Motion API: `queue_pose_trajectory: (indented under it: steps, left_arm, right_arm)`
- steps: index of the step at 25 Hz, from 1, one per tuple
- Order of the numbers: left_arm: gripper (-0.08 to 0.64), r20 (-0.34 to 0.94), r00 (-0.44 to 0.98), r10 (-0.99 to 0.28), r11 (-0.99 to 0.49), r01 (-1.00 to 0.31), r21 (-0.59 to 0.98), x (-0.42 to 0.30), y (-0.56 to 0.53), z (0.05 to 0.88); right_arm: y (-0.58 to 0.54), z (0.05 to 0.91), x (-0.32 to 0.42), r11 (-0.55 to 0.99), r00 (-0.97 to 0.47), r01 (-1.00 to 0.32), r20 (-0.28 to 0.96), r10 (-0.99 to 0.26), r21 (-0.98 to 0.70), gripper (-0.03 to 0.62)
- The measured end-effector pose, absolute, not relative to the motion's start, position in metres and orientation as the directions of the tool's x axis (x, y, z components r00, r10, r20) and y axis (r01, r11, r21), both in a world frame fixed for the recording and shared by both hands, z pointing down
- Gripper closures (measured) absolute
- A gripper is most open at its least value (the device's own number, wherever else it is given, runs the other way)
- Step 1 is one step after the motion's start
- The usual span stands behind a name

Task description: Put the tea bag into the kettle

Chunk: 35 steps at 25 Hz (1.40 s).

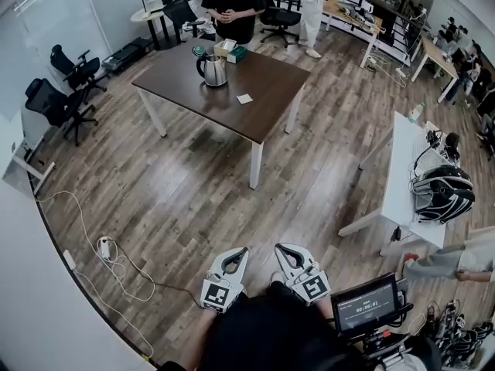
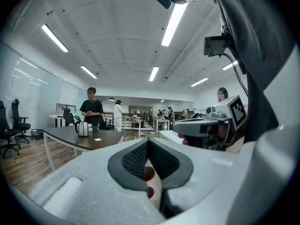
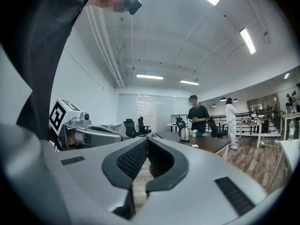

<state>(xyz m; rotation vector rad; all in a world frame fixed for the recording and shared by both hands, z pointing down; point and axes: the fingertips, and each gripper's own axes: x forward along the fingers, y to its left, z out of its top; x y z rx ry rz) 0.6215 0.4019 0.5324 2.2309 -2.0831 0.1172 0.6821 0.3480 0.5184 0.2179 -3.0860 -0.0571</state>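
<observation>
- Left gripper point(image 1: 242, 252): near edge of the head view, held close to the person's body; jaws clenched, tips meeting, nothing between them.
- Right gripper point(image 1: 281, 249): just beside the left gripper, to its right; jaws likewise closed tip to tip, holding nothing.
- Kettle point(image 1: 214, 70): 1 steel kettle, upright, lid on, standing on the far part of the dark brown table point(image 1: 271, 91), well apart from both grippers.
- Tea bag point(image 1: 244, 98): 1 small white square, flat on the tabletop, near the kettle, on its near right side, not touching it.
- Boxes: 1 tissue box point(image 1: 224, 47) and 1 green box point(image 1: 237, 53), touching each other, at the table's far edge behind the kettle.
- Person in a black shirt point(image 1: 232, 6): standing at the far side of the table, hands held together in front.
- White table point(image 1: 402, 168): at the right, carrying a black helmet point(image 1: 442, 192).
- Office chairs point(image 1: 58, 103): 2 black ones at the far left.
- Power strip point(image 1: 104, 247): on the wood floor, near left, with white cable trailing.
</observation>
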Motion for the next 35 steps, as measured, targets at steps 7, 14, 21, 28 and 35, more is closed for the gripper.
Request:
queue_pose_trajectory:
  steps: [7,14,21,28,35]
  left_arm:
    - [0.560,0.111,0.070,-0.991,-0.070,-0.998,-0.001,0.617,0.407,0.532]
    - [0.560,0.094,0.078,-0.993,-0.079,-0.997,-0.002,0.604,0.418,0.538]
    - [0.560,0.071,0.095,-0.993,-0.096,-0.995,-0.004,0.585,0.432,0.532]
    - [0.560,0.078,0.119,-0.990,-0.121,-0.992,-0.022,0.563,0.440,0.531]
    - [0.560,0.108,0.081,-0.991,-0.085,-0.996,-0.032,0.541,0.407,0.541]
  right_arm:
    - [0.352,0.520,0.678,0.989,-0.988,-0.142,0.056,-0.144,0.041,0.586]
    - [0.362,0.525,0.665,0.987,-0.986,-0.148,0.072,-0.152,0.056,0.586]
    - [0.373,0.521,0.646,0.986,-0.983,-0.154,0.087,-0.159,0.055,0.588]
    - [0.376,0.518,0.628,0.981,-0.979,-0.186,0.080,-0.189,0.049,0.588]
    - [0.334,0.531,0.611,0.983,-0.980,-0.183,0.080,-0.184,0.019,0.588]
